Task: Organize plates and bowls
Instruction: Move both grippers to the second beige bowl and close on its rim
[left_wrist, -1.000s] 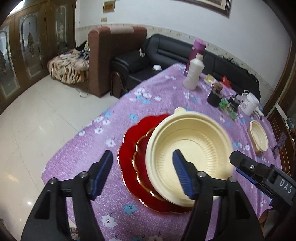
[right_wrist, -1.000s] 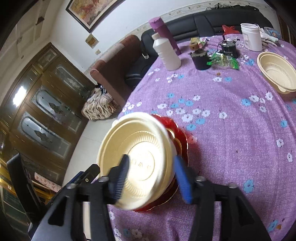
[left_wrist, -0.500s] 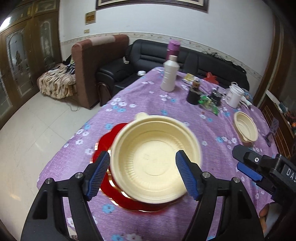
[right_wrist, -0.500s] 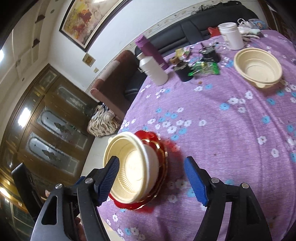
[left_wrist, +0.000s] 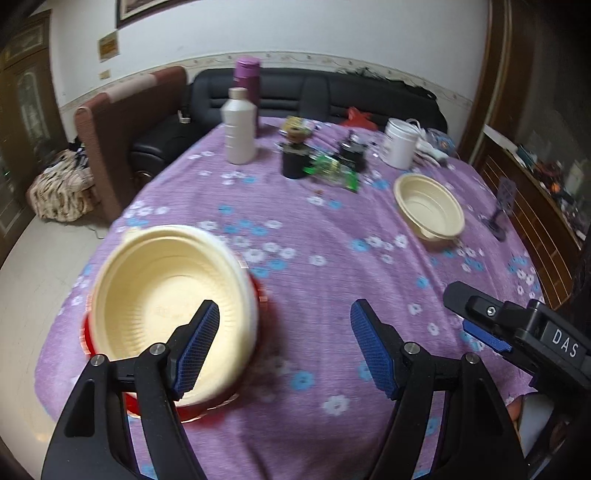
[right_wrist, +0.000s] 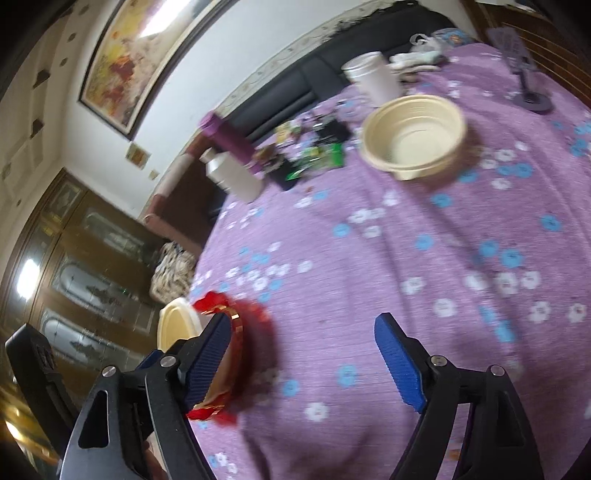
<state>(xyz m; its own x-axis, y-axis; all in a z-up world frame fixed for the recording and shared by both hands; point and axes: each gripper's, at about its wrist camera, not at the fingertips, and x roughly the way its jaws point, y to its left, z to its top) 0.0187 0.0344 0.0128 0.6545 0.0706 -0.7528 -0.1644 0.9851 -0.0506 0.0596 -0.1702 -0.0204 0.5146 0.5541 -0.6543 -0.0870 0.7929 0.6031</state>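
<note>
A cream bowl (left_wrist: 159, 295) sits on stacked red plates (left_wrist: 260, 295) at the near left of the purple flowered table; it shows in the right wrist view (right_wrist: 171, 325) with the red plates (right_wrist: 255, 332) beside that gripper's left finger. A second cream bowl (left_wrist: 430, 208) stands alone at the far right, also in the right wrist view (right_wrist: 413, 134). My left gripper (left_wrist: 284, 347) is open and empty, to the right of the stacked bowl. My right gripper (right_wrist: 306, 362) is open and empty above the cloth; it shows in the left wrist view (left_wrist: 480, 325).
At the table's far side stand a white bottle (left_wrist: 240, 129), a purple flask (left_wrist: 246, 74), a black cup (left_wrist: 293, 162), green packets (left_wrist: 332, 171) and a white jar (left_wrist: 400, 142). A small purple stand (left_wrist: 502, 206) is at the right edge. Sofas lie beyond.
My right gripper let go of the cream bowl on the red plates and opened wide. Both grippers swung right, toward the second bowl.
</note>
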